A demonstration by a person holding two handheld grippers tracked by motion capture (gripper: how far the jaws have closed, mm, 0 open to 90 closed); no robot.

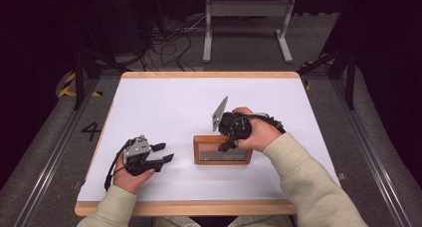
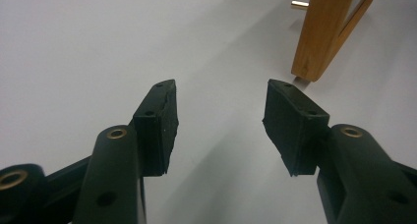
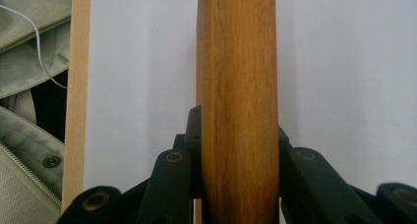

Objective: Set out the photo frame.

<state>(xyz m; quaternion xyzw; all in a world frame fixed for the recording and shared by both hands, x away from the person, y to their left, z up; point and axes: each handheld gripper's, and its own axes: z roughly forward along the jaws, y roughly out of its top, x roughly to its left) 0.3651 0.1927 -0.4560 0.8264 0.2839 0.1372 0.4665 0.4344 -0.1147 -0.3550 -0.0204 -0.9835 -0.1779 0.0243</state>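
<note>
1. Meanwhile, a wooden picture frame (image 1: 222, 150) sat near the front middle of the white worktop (image 1: 169, 102), its long side running parallel to the front edge; the high view did not settle whether it lay flat or stood on its edge, nor what it held behind its grey panel.
2. Seen from the right gripper view, the frame's wooden edge (image 3: 238, 101) ran straight up the middle of the picture, with the right gripper's (image 3: 239, 135) fingers (image 3: 194, 130) clenched against it on both sides.
3. From above, the right gripper (image 1: 234, 137) came down onto the frame's upper right part, held by the person's right hand (image 1: 256, 130), the pale sleeve (image 1: 303, 177) reaching in from the lower right and the grey three-cornered plate (image 1: 219, 114) tilted up behind it.
4. Beyond the clamped edge, that view also took in the worktop's pale wooden rim (image 3: 77, 86) and a fold of the person's jacket.
5. Off to the left, the left gripper (image 1: 161, 155) rested low over the worktop in the left hand (image 1: 129, 174), pointing right towards the frame and well apart from it.
6. Its fingers (image 2: 157, 121) stood released, with bare white surface between them and a corner of the frame (image 2: 324, 37) ahead to the right, touching neither.
</note>
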